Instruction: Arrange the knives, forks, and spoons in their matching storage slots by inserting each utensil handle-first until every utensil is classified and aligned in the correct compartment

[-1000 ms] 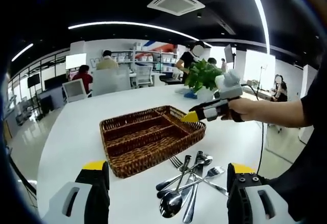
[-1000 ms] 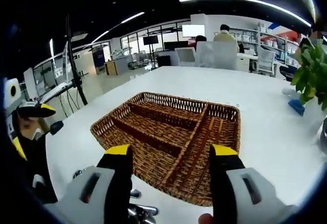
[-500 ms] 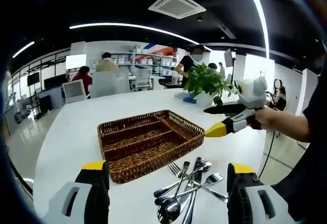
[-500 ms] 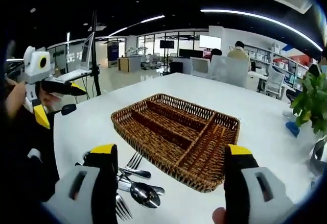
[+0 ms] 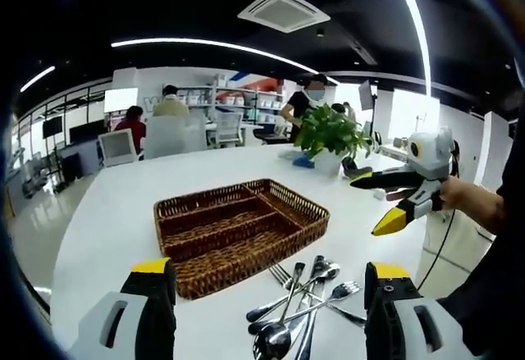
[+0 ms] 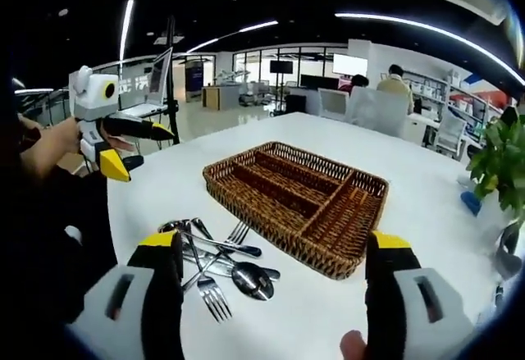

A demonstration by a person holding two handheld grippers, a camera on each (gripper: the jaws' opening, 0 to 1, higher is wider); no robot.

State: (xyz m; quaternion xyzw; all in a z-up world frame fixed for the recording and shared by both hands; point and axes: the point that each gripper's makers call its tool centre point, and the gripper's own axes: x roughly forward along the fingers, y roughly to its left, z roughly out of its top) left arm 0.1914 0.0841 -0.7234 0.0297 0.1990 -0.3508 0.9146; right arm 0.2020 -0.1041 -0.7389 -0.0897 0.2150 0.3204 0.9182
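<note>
A brown wicker basket point(image 5: 246, 253) with several long compartments sits on the white table point(image 5: 107, 229), with no cutlery showing in it. A loose pile of forks and spoons point(image 5: 299, 294) lies on the table just in front of it. My left gripper point(image 5: 268, 270) hovers open over the pile with nothing between its jaws. My right gripper point(image 5: 379, 202) hangs open in the air to the right of the basket, held by a hand. In the right gripper view, the basket point(image 6: 271, 227) is ahead and the pile point(image 6: 217, 262) is near my open right gripper point(image 6: 276, 241). The left gripper point(image 6: 139, 151) is open at far left.
A potted green plant point(image 5: 328, 134) stands on the table behind the basket, also seen as the plant point(image 6: 496, 163) at the right edge. People sit and stand at desks and shelves in the office behind. The table's near edge curves close to the person's dark sleeves.
Both cameras have drawn back from the basket, so the cutlery pile now shows in the right gripper view. The right gripper has swung right, away from the basket. Both stay open.
</note>
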